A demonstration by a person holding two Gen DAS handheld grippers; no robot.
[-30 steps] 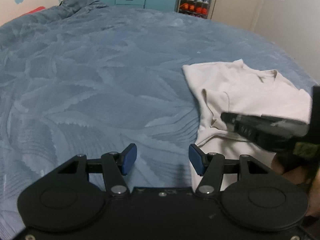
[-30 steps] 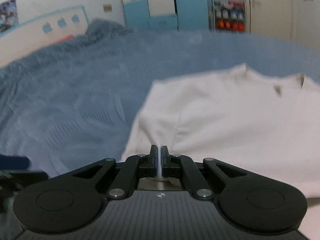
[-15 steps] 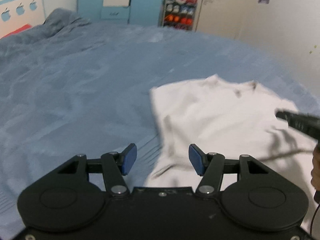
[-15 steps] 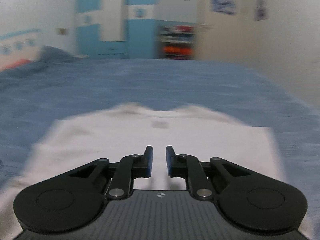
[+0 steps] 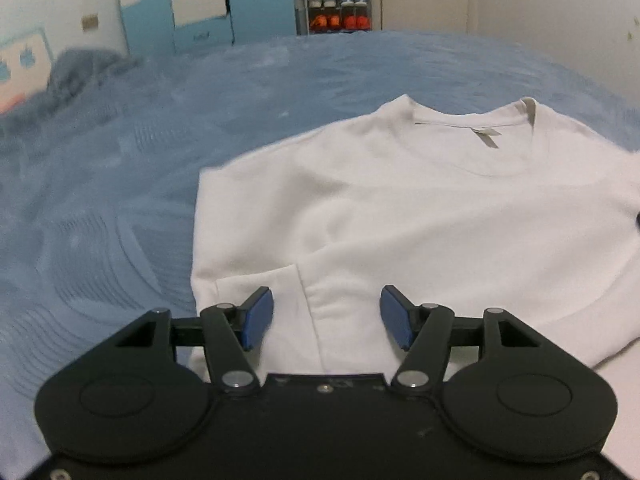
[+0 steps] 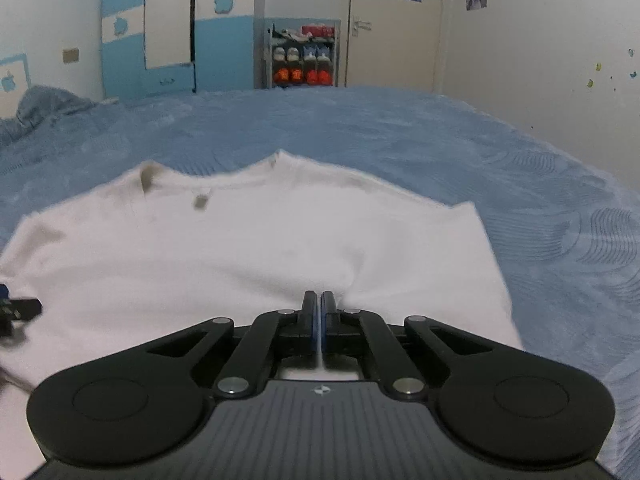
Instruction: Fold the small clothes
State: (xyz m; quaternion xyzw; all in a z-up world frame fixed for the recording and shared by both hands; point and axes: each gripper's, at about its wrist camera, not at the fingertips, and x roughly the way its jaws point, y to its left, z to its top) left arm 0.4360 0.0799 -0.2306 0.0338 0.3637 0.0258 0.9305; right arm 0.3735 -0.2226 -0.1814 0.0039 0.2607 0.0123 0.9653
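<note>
Sweatshirt [image 5: 420,216], white, lies spread flat on the blue bed [image 5: 120,200], collar away from you toward the shoe rack [image 5: 338,4], one sleeve folded in across the body. Your left gripper [image 5: 326,316] sits over the sweatshirt's near hem, by the folded sleeve cuff; jaws wide apart, blue pads [image 5: 256,316] clear of each other, nothing between them. Your right gripper [image 6: 319,308] is at the sweatshirt's near edge on the other side; jaws pressed together with a thin white strip of cloth pinched between them, fabric puckering up toward the tips. Sweatshirt sits at the near edge of the bed. Blue-and-white wardrobe [image 6: 172,32] stands beyond the sweatshirt's collar, just beside the shoe rack.
</note>
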